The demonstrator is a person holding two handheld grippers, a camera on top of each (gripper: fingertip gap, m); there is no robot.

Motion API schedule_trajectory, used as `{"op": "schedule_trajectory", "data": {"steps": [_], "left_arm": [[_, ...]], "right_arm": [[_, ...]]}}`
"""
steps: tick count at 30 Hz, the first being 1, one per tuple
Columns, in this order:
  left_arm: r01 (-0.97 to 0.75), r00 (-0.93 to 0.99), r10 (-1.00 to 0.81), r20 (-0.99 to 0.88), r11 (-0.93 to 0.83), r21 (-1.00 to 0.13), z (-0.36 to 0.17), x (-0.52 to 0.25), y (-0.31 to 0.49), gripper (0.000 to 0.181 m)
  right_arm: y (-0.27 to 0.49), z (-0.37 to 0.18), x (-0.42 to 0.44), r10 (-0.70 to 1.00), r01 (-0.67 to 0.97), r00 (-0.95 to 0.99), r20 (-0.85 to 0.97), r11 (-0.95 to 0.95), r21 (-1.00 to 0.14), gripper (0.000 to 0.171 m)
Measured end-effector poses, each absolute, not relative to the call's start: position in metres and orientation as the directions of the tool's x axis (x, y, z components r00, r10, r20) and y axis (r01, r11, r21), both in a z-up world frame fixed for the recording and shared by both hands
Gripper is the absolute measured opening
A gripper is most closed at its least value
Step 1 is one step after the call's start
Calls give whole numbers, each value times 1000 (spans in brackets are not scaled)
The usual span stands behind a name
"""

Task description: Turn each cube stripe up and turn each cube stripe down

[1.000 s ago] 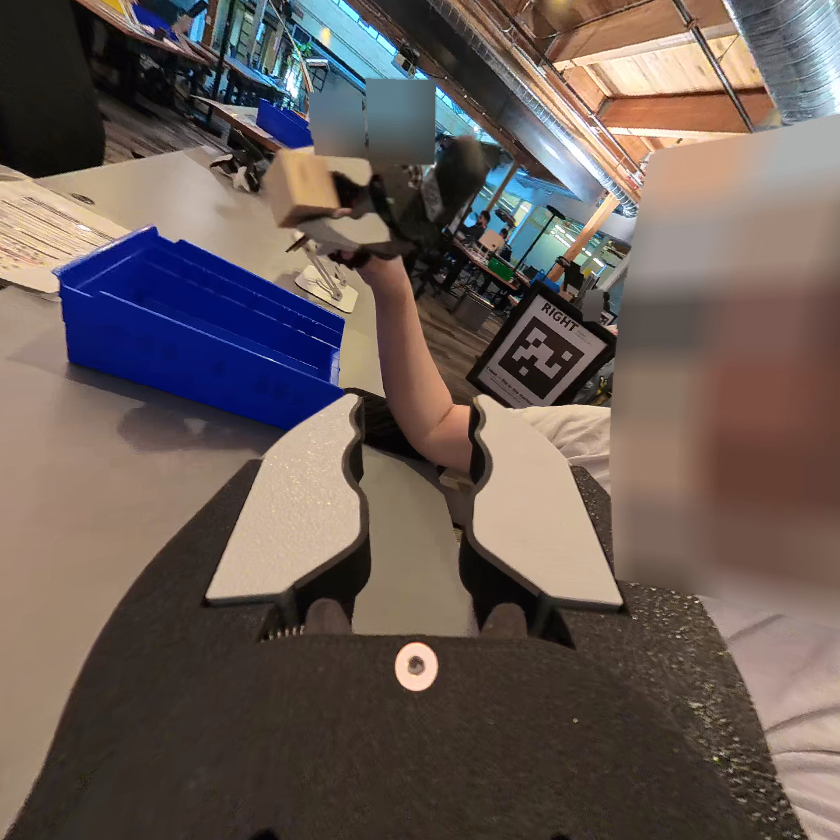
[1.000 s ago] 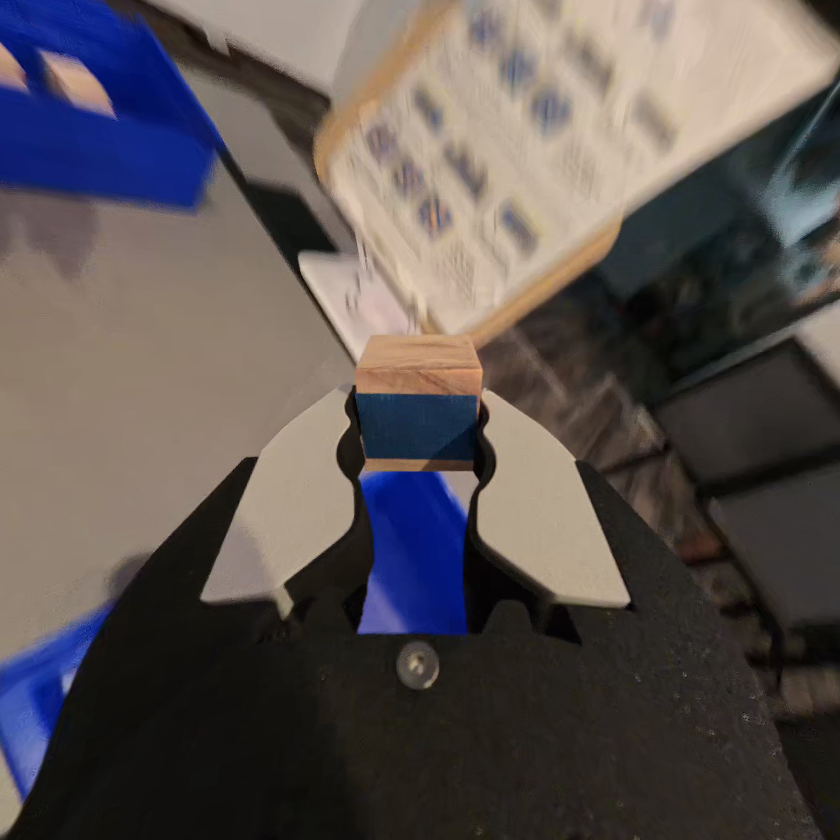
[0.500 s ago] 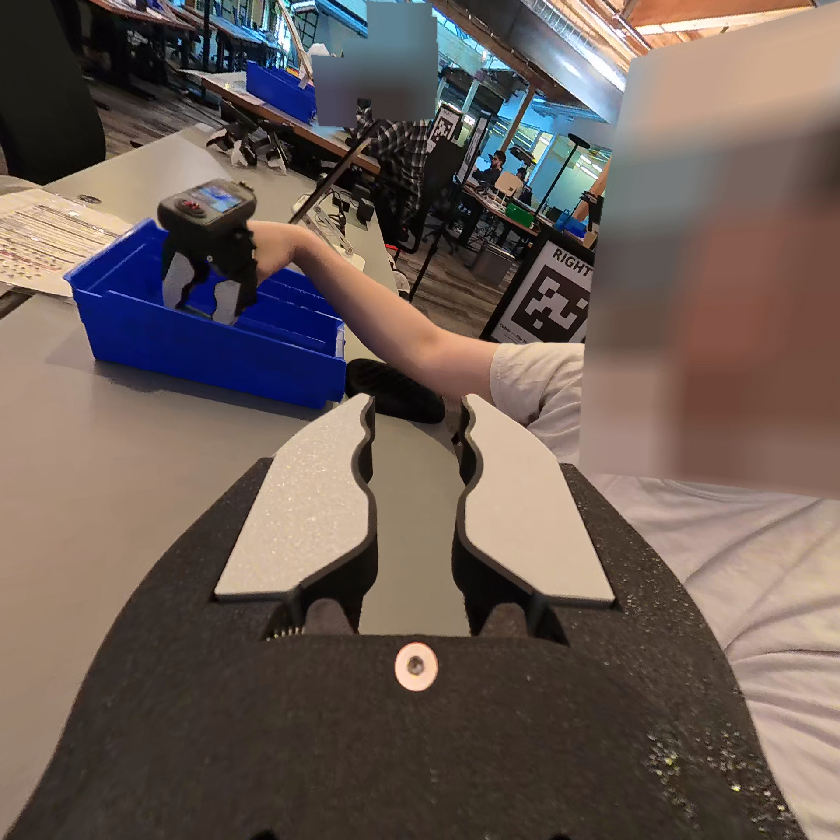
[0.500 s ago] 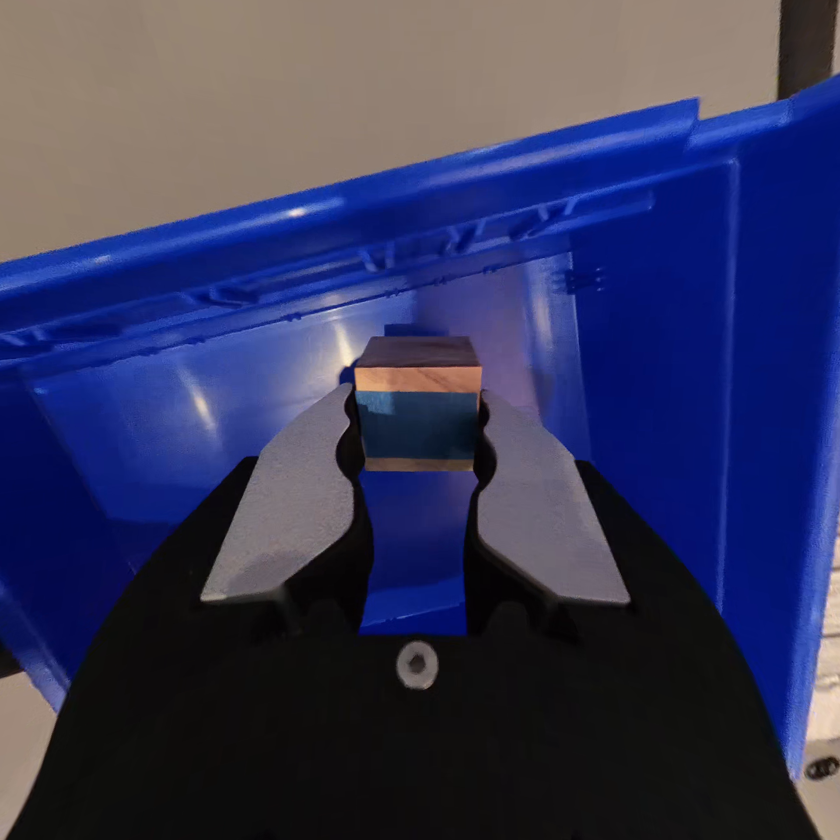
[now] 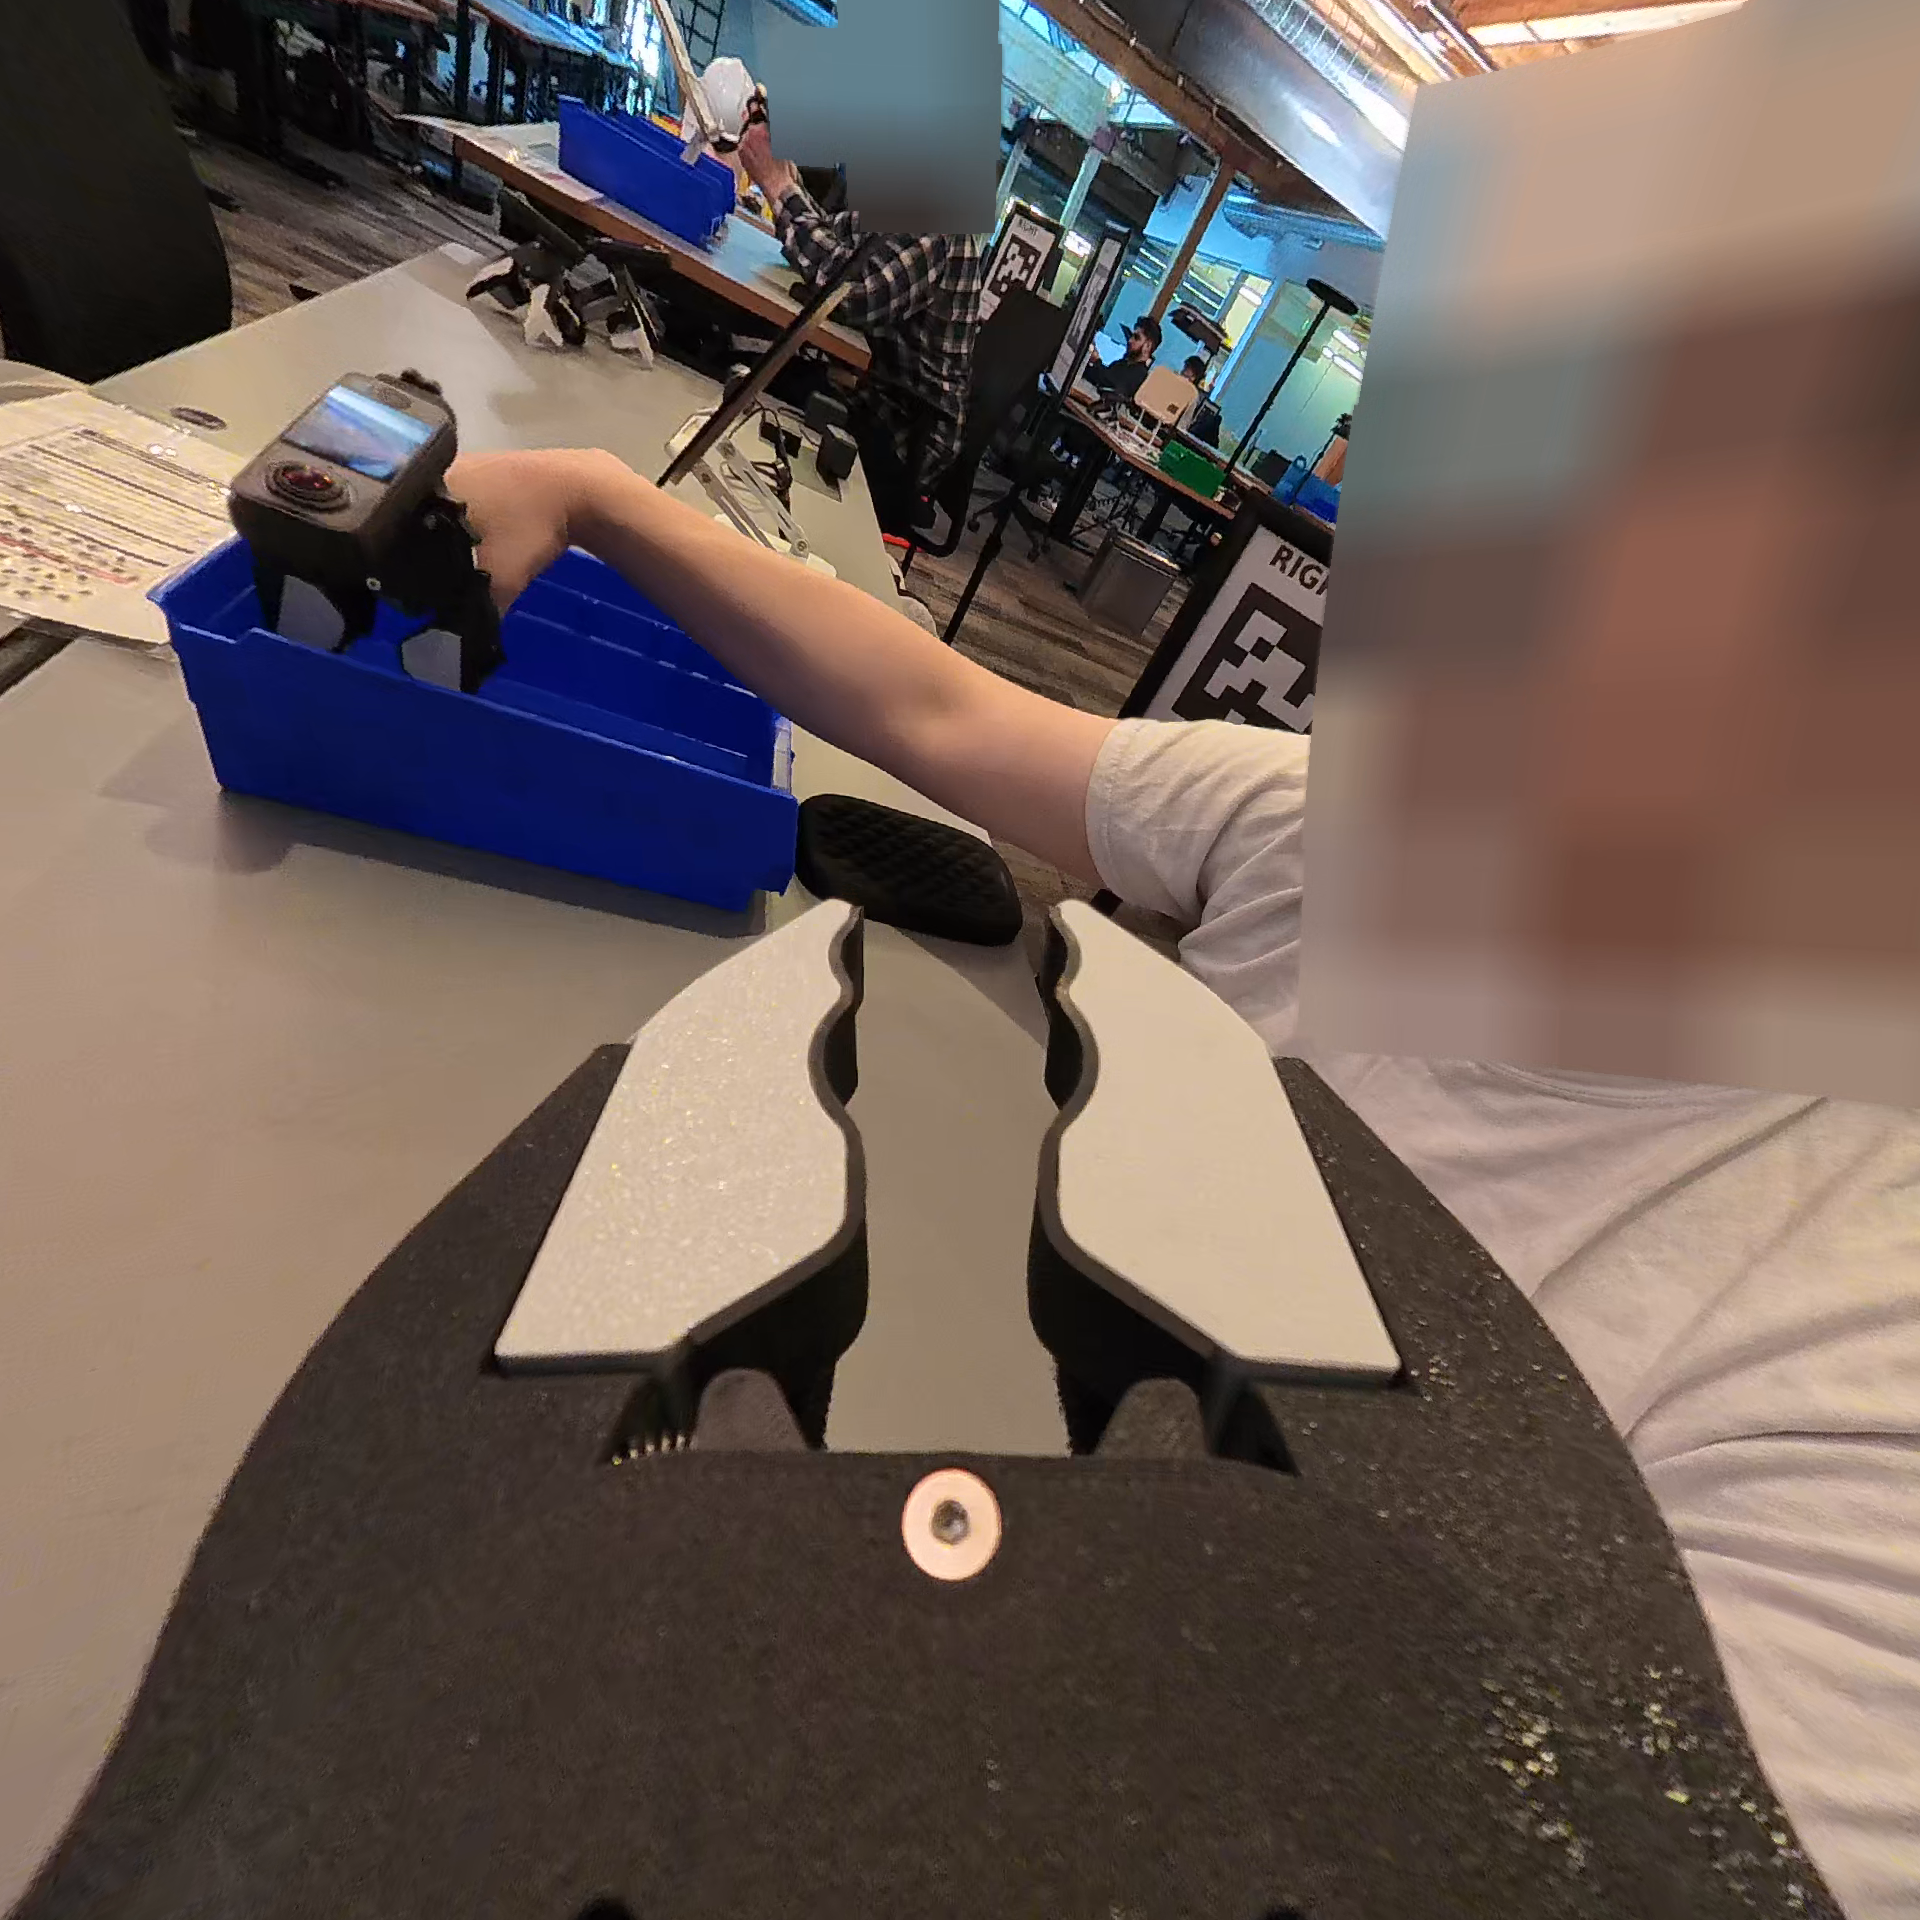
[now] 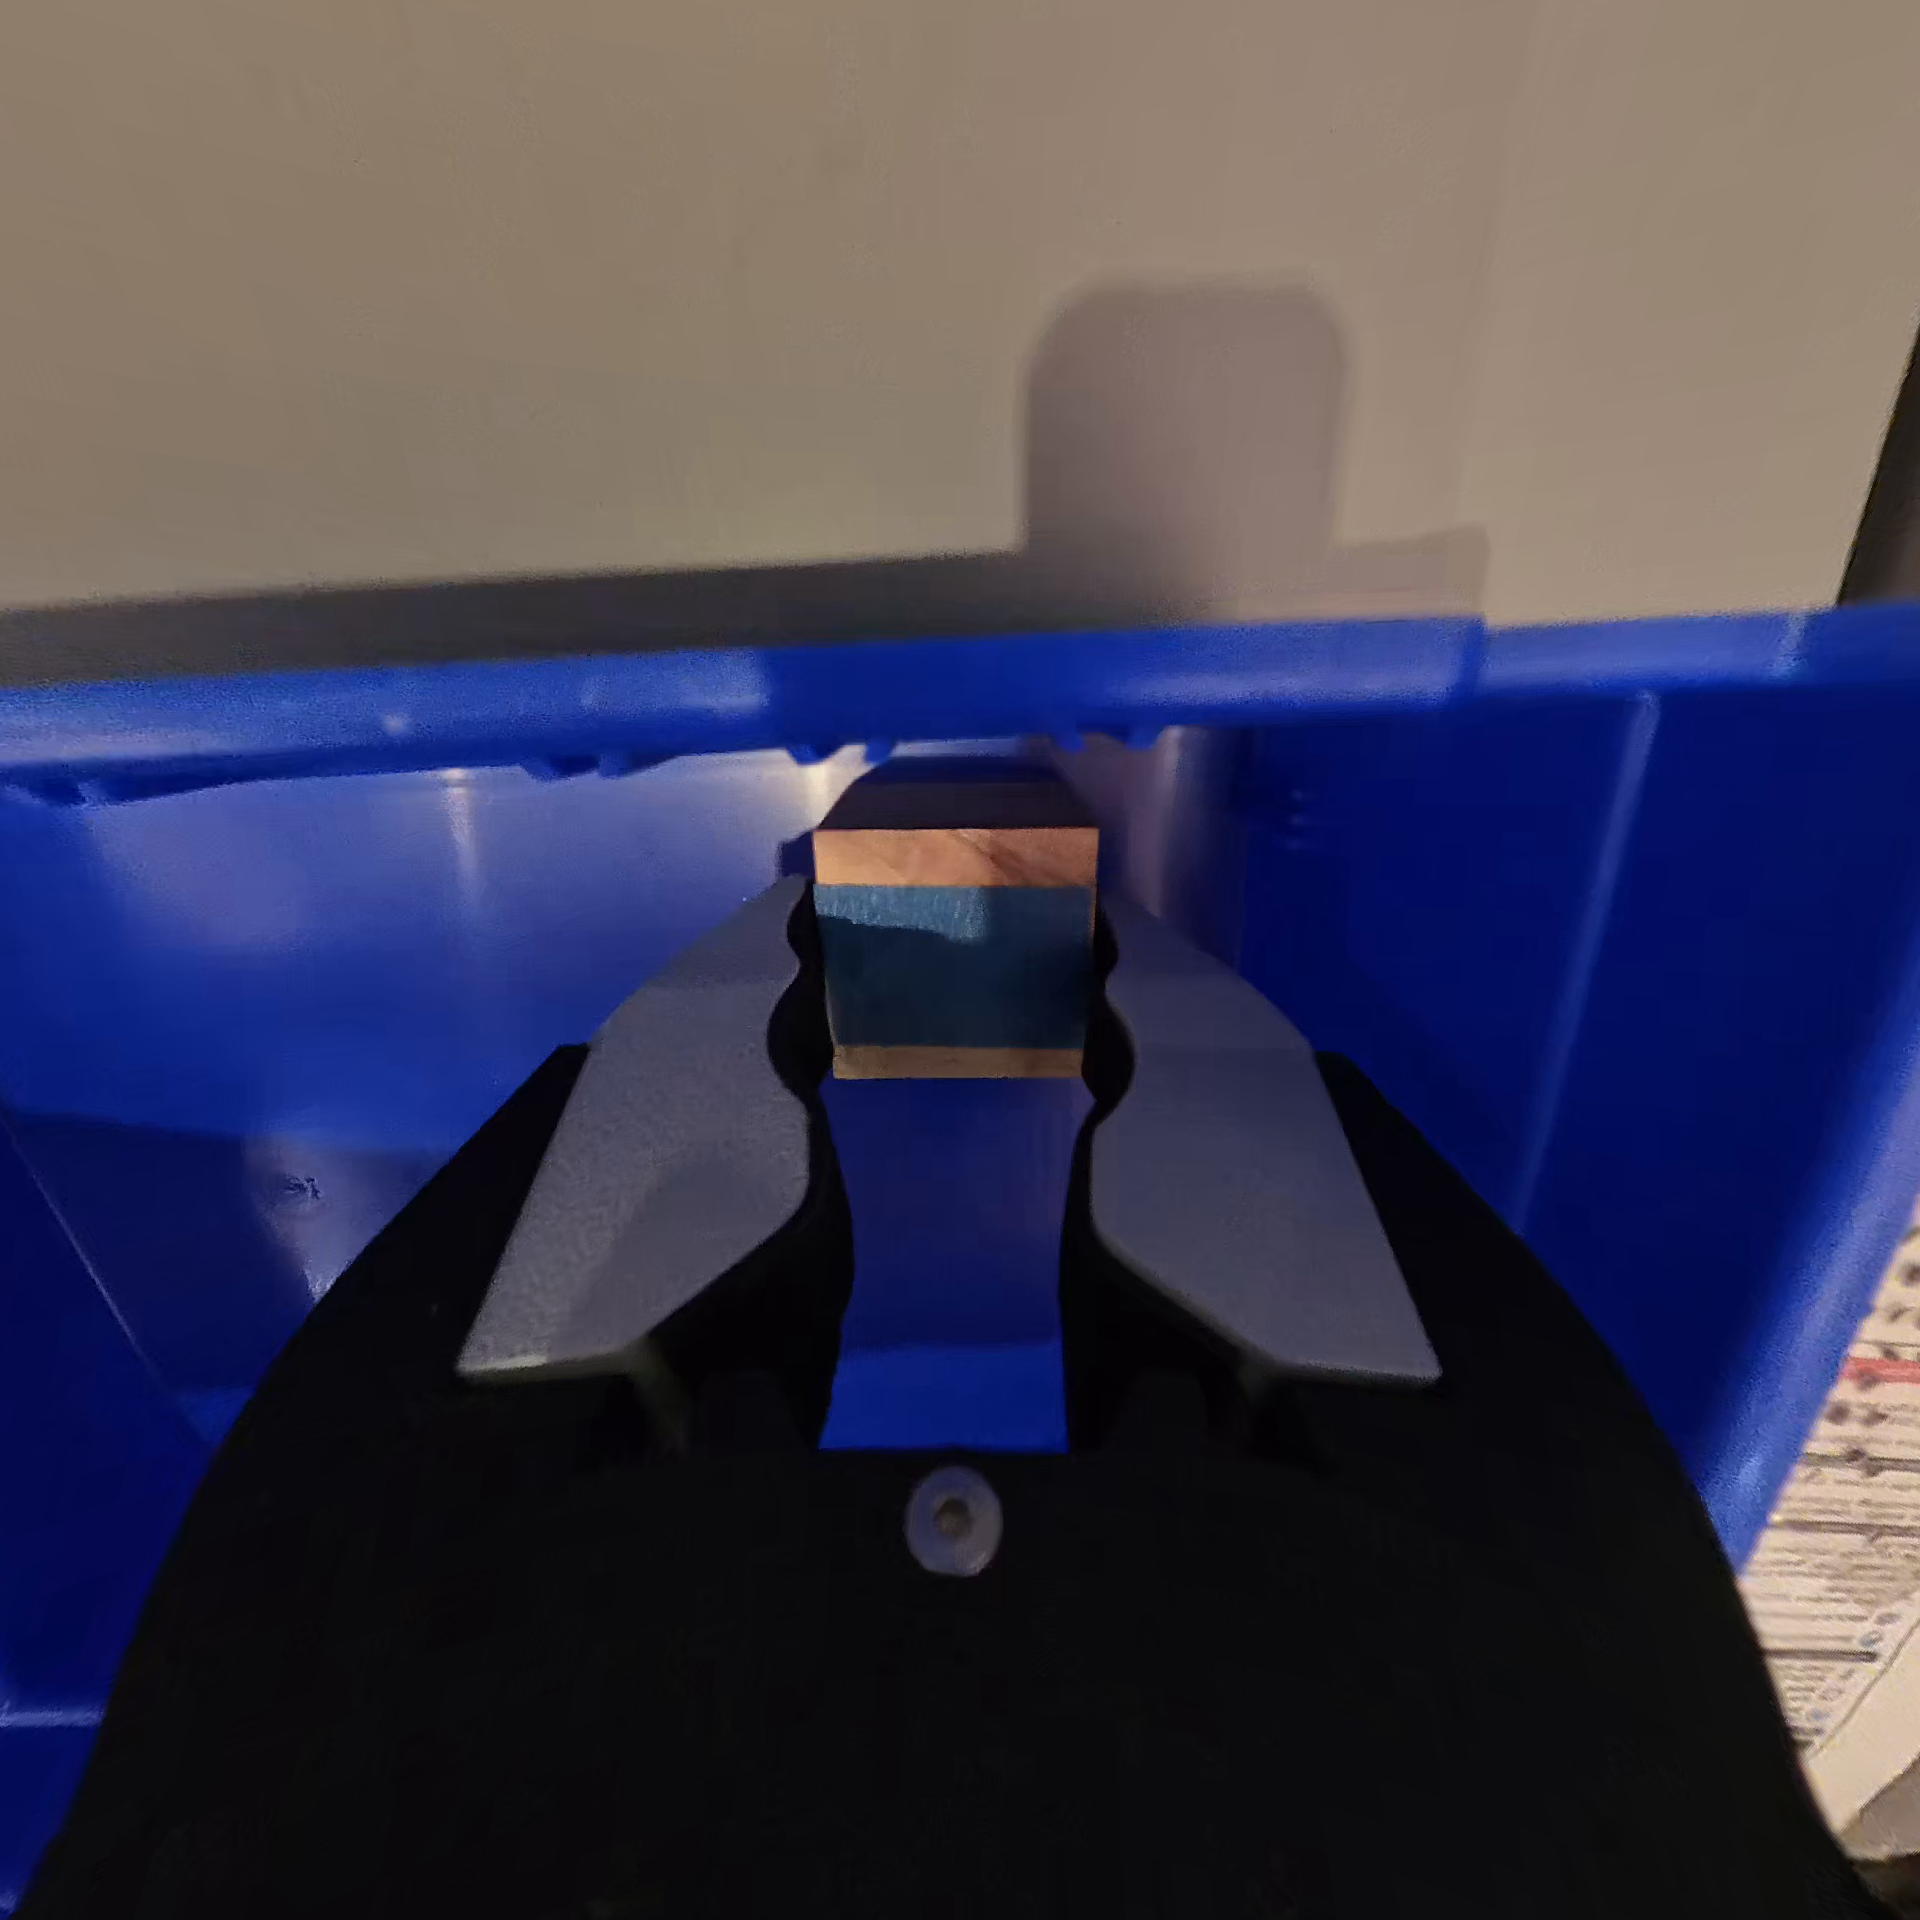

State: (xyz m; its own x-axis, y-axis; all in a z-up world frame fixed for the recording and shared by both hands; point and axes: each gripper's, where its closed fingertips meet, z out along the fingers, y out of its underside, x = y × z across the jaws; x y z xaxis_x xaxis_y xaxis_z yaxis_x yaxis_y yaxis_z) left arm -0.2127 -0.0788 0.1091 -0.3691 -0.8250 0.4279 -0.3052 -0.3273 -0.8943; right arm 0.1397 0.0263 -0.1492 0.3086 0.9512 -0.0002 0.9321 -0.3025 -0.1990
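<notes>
Progress: one wooden cube (image 6: 954,951) was being set into the blue bin (image 6: 1714,935), other cubes unseen, remainder unclear | Right gripper (image 6: 951,977) clamped the cube at the bin's far end | Orientation: blue stripe faced the camera, band running left-right, no long axis | Left gripper (image 5: 948,997) narrowly parted, empty, above the grey table (image 5: 260,1039)

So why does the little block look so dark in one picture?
In the right wrist view the cube sits down inside the blue bin, shaded by the right gripper, with only a faint glint on its stripe. The left wrist view is bright and sharp, edges bent by the wide lens.
</notes>
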Motion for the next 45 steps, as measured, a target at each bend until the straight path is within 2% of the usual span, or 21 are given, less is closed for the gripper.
{"op": "schedule_trajectory", "data": {"steps": [5, 6, 10, 12, 15, 16, 18, 20, 22, 25, 29, 31, 38, 42, 45], "left_arm": [[-355, -376, -815, 441, -313, -881, 102, -216, -81, 32], [-367, -386, -806, 449, -312, -876, 102, -220, -83, 32], [-278, -384, -837, 391, -299, -913, 124, -241, -79, 39], [-253, -307, -892, 331, -259, -932, 128, -256, -69, 40], [-386, -15, -988, 151, -134, -913, 98, -291, -34, 37], [-472, 83, -995, 62, -95, -877, 81, -309, -21, 30], [-640, 246, -961, -128, -62, -766, 46, -350, 8, 29], [-757, 304, -916, -262, -65, -651, 19, -380, 27, 33], [-808, 317, -904, -288, -98, -580, 1, -389, 36, 41], [-830, 299, -935, -189, -157, -536, -19, -377, 36, 44], [-910, 299, -935, -192, -218, -353, -61, -387, 50, 42], [-921, 304, -935, -184, -239, -307, -75, -392, 55, 42], [-917, 296, -940, -169, -230, -325, -86, -401, 60, 52], [-924, 315, -936, -155, -265, -276, -99, -412, 63, 56], [-927, 299, -942, -155, -248, -283, -105, -411, 66, 58]], "right_arm": [[34, -145, 138, 953, 944, 288, 89, -267, -197, 47], [38, -142, 141, 942, 941, 308, 132, -281, -189, 62], [28, -125, 142, 935, 938, 312, 165, -276, -209, 59], [26, -112, 145, 915, 927, 343, 211, -294, -232, 57], [22, -79, 140, 861, 880, 415, 295, -297, -371, 54], [20, -65, 135, 836, 848, 448, 317, -285, -446, 54], [14, -34, 121, 782, 749, 526, 335, -239, -618, 52], [2, -3, 101, 752, 633, 575, 323, -159, -757, 49], [-10, 23, 80, 757, 574, 552, 351, -39, -818, 46], [-22, 37, 69, 735, 628, 548, 398, -48, -777, 52], [-54, 34, 38, 806, 651, 423, 414, 47, -757, 55], [-60, 31, 31, 831, 646, 381, 404, 73, -760, 54], [-66, 24, 24, 890, 597, 332, 312, 57, -800, 51], [-70, 18, 22, 912, 593, 300, 280, 51, -803, 51], [-72, 15, 21, 925, 583, 285, 253, 42, -812, 50]]}}
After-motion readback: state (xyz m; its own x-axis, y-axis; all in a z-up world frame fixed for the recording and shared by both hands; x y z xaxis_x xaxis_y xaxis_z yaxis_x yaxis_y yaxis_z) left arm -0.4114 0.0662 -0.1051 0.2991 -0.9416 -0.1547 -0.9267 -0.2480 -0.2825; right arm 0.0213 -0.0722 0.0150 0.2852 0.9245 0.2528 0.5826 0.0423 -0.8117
